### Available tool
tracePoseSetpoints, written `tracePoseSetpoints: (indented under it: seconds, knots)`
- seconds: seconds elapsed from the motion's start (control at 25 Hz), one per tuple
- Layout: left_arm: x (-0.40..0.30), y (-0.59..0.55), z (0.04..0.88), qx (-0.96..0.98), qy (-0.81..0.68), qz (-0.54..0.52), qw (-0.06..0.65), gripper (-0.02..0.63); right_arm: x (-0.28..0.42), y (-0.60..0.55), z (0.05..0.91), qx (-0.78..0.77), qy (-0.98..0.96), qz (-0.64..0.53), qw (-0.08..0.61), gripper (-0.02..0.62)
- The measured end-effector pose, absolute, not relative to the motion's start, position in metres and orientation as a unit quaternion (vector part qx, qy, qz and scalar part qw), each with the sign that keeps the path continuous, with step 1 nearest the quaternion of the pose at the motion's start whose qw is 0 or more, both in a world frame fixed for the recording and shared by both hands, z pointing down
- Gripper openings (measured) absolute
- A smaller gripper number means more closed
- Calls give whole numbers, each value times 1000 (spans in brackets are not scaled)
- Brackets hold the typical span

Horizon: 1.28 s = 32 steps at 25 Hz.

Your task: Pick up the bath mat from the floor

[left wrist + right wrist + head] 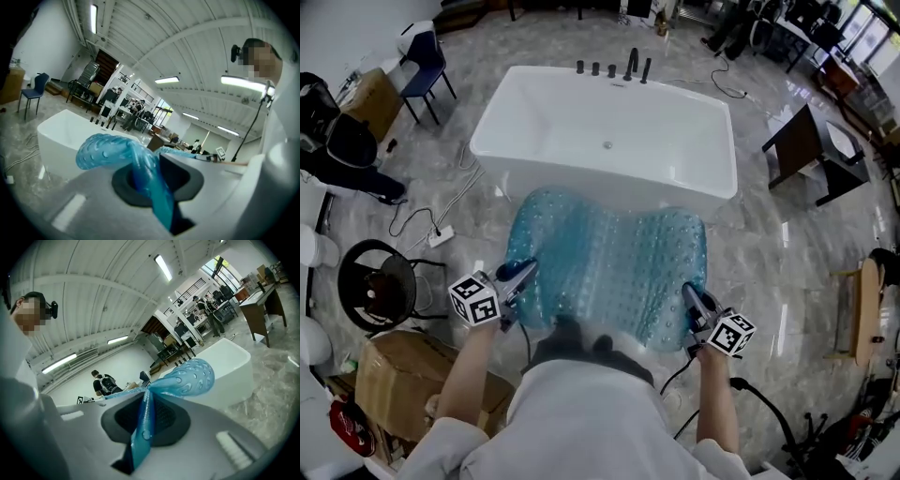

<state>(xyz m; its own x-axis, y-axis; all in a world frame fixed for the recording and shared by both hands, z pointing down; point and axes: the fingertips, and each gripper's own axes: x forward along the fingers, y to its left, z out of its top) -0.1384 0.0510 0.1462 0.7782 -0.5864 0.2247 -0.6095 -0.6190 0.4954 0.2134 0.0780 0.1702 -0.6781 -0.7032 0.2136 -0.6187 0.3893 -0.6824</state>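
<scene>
Both tongs are clamped on the bath mat [605, 267]. The left tongs [525, 270] pinch its near left corner and the right tongs [686, 292] pinch its near right corner. In the left gripper view the left tongs [150, 183] have a fold of mat squeezed tight between the dark pads, and it's the same deal for the right tongs [143, 423] in the right gripper view.

The mat is see-through blue rubbery plastic, covered in little round bumps. It's roughly rectangular and floppy, curling over at both gripped corners. It's off the floor [769, 244], stretched between the two tongs just in front of the near side of the tub [609, 131].

One tub, glossy white, a rounded rectangle, with five black tap pieces [611, 69] along its far rim. The floor is shiny grey marble-look stone. There are two marker cubes, one per hand [474, 298] [730, 334].

Both forearms reach forward, spread about as wide as the mat, with the tongs pointing away toward the tub and tipped a bit down.
</scene>
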Motion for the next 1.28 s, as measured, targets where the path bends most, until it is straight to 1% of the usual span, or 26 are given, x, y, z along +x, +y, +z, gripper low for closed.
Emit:
tracePoseSetpoints:
  seconds: [0.16, 0.28, 0.44, 0.64, 0.84, 1.28]
  knots:
    - [-123, 96, 132, 900, -335, 7, 277, 48, 225, 110, 154, -382, 839, -379, 77, 29]
    - [-118, 122, 125, 901, -337, 5, 273, 48, 230, 130, 148, -373, 845, -375, 80, 31]
    - [-124, 149, 118, 901, -337, 4, 275, 46, 223, 156, 141, -377, 843, -373, 84, 31]
    - [-135, 173, 109, 903, -332, 7, 273, 48, 208, 175, 129, -392, 835, -369, 109, 31]
    - [-141, 174, 100, 907, -321, 3, 272, 48, 196, 180, 121, -405, 828, -367, 124, 29]
    - [-169, 166, 93, 909, -321, -9, 267, 49, 167, 171, 109, -414, 830, -353, 127, 32]
